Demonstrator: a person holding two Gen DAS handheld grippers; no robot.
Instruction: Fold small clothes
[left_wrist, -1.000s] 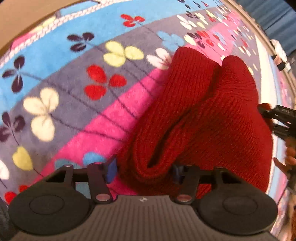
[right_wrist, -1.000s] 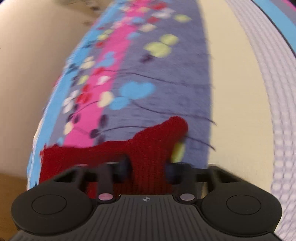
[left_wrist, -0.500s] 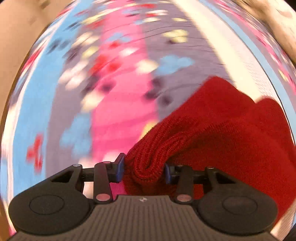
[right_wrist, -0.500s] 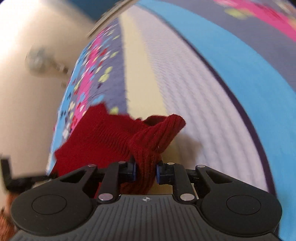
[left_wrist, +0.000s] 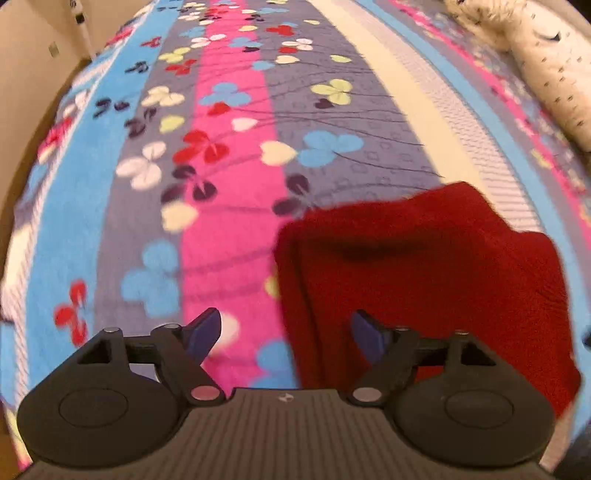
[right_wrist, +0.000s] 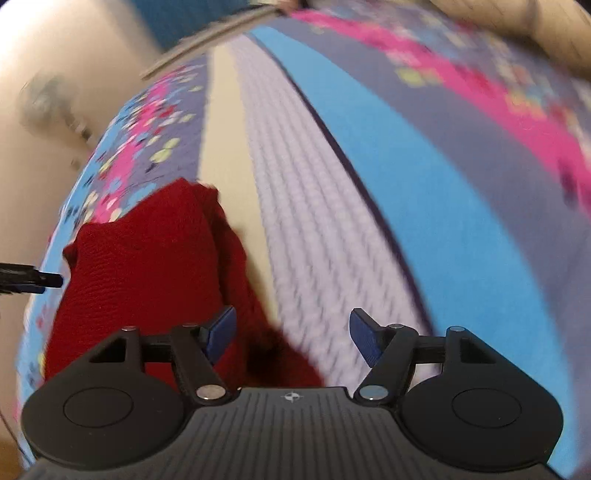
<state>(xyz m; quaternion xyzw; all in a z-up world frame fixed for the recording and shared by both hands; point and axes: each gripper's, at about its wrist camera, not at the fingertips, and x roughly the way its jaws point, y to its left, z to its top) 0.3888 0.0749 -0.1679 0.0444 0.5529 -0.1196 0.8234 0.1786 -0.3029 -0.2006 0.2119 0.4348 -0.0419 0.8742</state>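
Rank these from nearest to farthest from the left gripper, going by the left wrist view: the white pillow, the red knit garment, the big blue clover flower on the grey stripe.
From the left gripper:
1. Red knit garment, right beside its right finger.
2. Blue clover flower, ahead, mid-blanket.
3. White pillow, far upper right corner.

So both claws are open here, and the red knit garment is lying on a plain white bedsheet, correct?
Not quite. Both the left claw and the right claw are open, and the red knit garment is lying down, but the surface is a colourful striped blanket with a flower print, not a plain white sheet. The left wrist view shows it most clearly.
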